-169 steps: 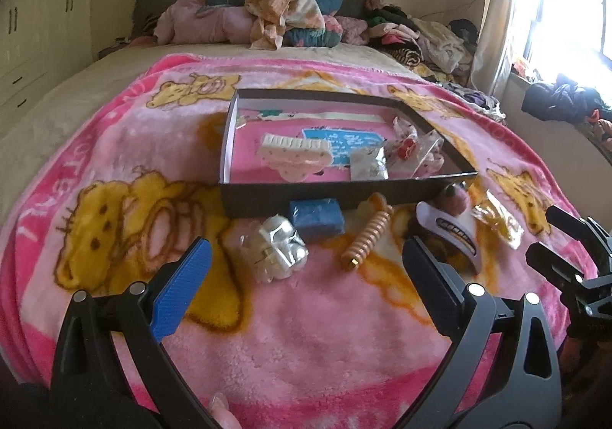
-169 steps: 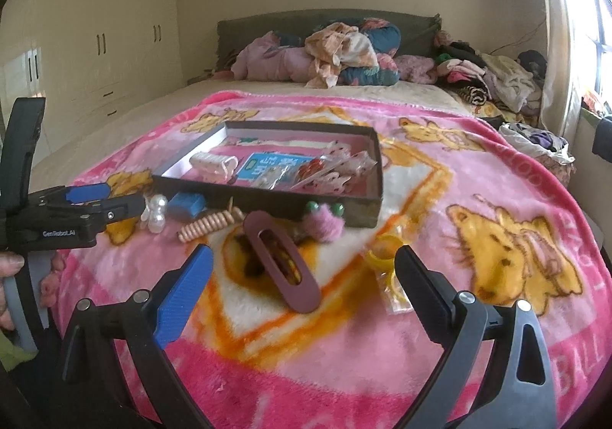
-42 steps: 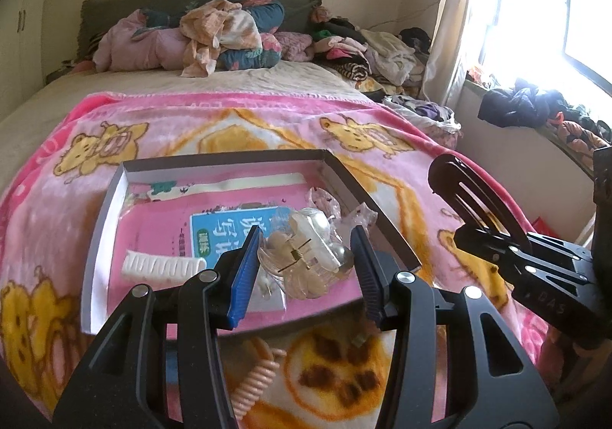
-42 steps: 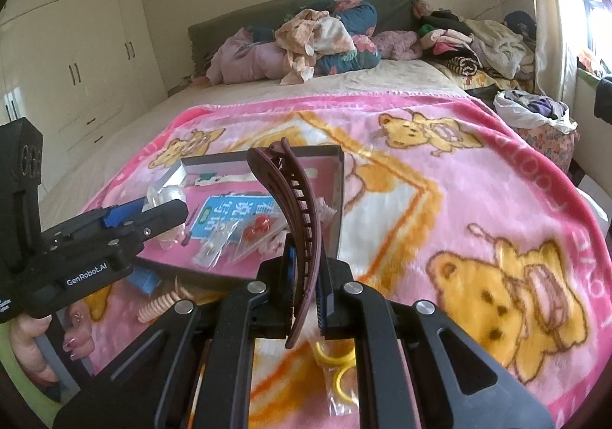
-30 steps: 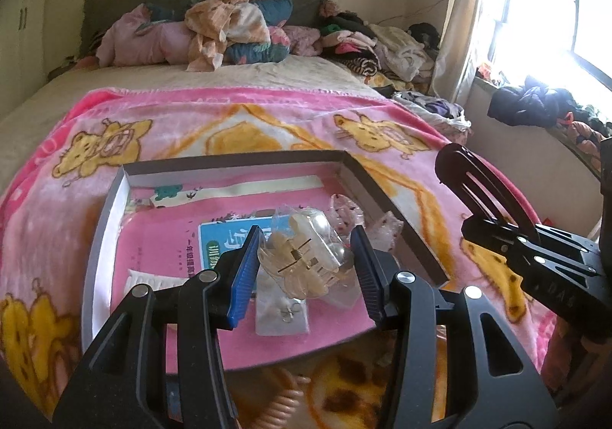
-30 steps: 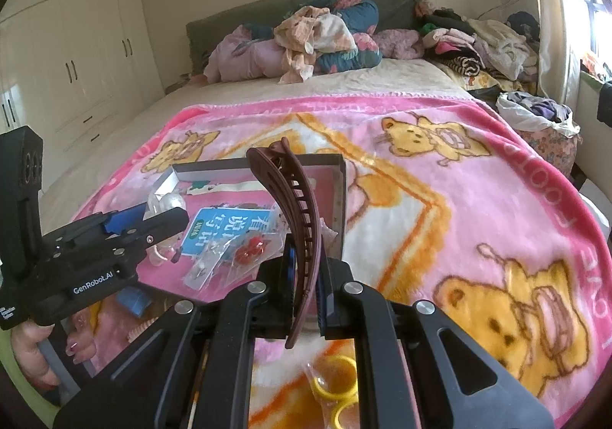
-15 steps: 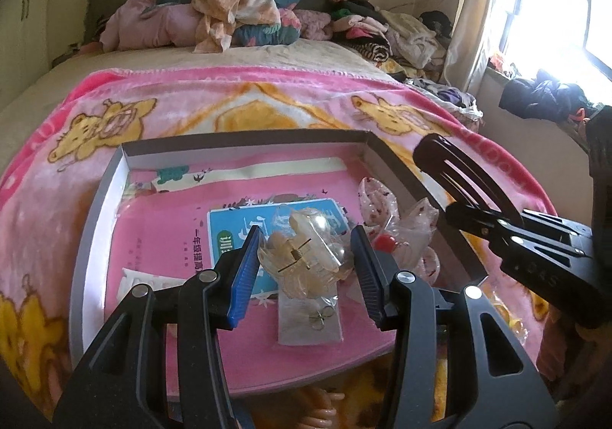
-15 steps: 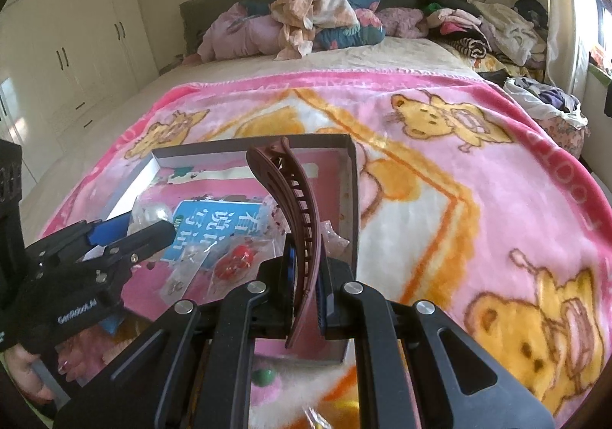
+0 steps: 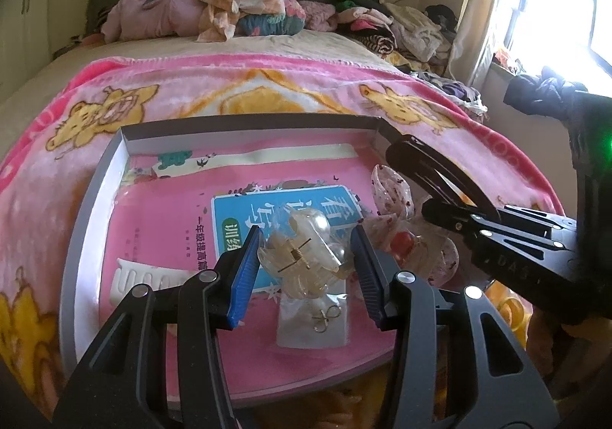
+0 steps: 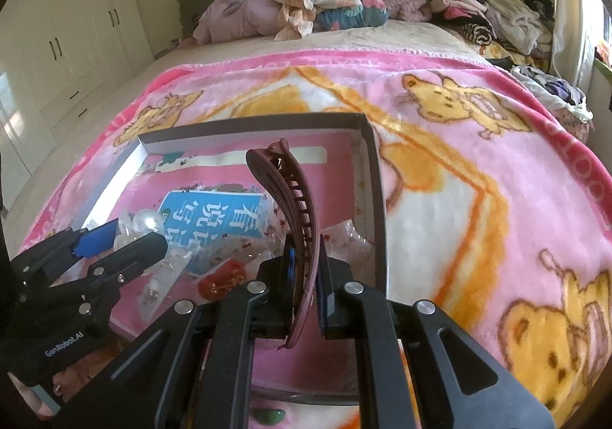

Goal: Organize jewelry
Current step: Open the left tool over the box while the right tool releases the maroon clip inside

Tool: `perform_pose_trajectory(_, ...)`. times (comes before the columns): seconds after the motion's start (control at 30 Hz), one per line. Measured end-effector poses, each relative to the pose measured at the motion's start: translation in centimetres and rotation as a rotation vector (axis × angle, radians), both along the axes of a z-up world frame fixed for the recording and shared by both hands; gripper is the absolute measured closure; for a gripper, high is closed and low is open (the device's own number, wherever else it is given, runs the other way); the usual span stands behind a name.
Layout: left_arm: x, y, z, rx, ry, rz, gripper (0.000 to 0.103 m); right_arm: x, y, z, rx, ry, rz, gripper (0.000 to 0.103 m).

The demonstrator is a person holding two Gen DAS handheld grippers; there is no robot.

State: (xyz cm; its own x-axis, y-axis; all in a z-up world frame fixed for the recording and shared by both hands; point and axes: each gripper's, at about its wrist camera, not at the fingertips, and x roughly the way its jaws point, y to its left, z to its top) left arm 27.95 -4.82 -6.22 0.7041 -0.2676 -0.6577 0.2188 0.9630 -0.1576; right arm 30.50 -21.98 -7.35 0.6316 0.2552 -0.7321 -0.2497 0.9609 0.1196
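My left gripper (image 9: 306, 260) is shut on a clear plastic claw hair clip (image 9: 302, 249) and holds it above the middle of a shallow grey box (image 9: 244, 123) with a pink lining. My right gripper (image 10: 304, 276) is shut on a long maroon banana hair clip (image 10: 290, 207), standing upright over the box's right part near its right wall (image 10: 373, 192). The right gripper also shows in the left wrist view (image 9: 436, 207), the left one in the right wrist view (image 10: 122, 241). In the box lie a white comb (image 9: 153, 276), small clear bags (image 9: 313, 322) and a red bead item (image 10: 222, 280).
The box rests on a pink teddy-bear blanket (image 10: 478, 146) on a bed. Yellow rings (image 9: 508, 310) lie beside the box at the right. A heap of clothes (image 9: 237, 8) lies at the headboard. White wardrobes (image 10: 57, 39) stand at the left, a window (image 9: 554, 0) at the right.
Both grippers, each carrying its clip picked up from the blanket, have moved forward and lower over the box. The box now fills more of both views.
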Motion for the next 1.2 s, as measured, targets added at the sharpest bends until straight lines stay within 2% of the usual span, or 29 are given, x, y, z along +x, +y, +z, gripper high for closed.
perform_pose_trajectory(0.1, 0.0, 0.0, -0.1, -0.002, 0.003, 0.001, 0.065, -0.3, 0.0, -0.3, -0.004, -0.005, 0.003, 0.092)
perform_pose_trajectory(0.2, -0.1, 0.0, -0.3, 0.001, 0.008, 0.003, 0.065, -0.6, -0.2, -0.3, -0.004, -0.01, 0.002, 0.084)
perform_pose_trajectory(0.3, -0.1, 0.1, -0.5, 0.0, 0.014, 0.006, 0.065, -1.0, -0.4, -0.2, 0.007, -0.009, 0.002, 0.083)
perform_pose_trajectory(0.57, -0.2, 0.1, -0.5, 0.0, 0.012, 0.01, 0.064, -2.5, -0.7, 0.8, 0.012, -0.042, 0.008, 0.073)
perform_pose_trajectory(0.67, -0.5, 0.4, -0.4, 0.001, 0.007, 0.018, 0.064, -3.1, -0.8, 1.4, 0.01, -0.065, 0.01, 0.068)
perform_pose_trajectory(0.73, -0.8, 0.6, -0.1, 0.0, 0.001, 0.024, 0.064, -3.7, -1.0, 1.9, 0.017, -0.085, 0.01, 0.061)
perform_pose_trajectory(0.93, -1.8, 1.2, 1.4, -0.011, -0.036, 0.048, 0.053, -5.1, -1.6, 3.4, 0.013, -0.138, 0.0, 0.05)
perform_pose_trajectory(1.13, -3.4, 2.1, 3.2, -0.033, -0.077, 0.073, 0.035, -6.5, -2.2, 4.5, 0.018, -0.164, -0.004, 0.045)
perform_pose_trajectory(1.2, -3.9, 2.3, 3.7, -0.034, -0.093, 0.085, 0.025, -7.0, -2.2, 4.8, 0.022, -0.171, -0.003, 0.044)
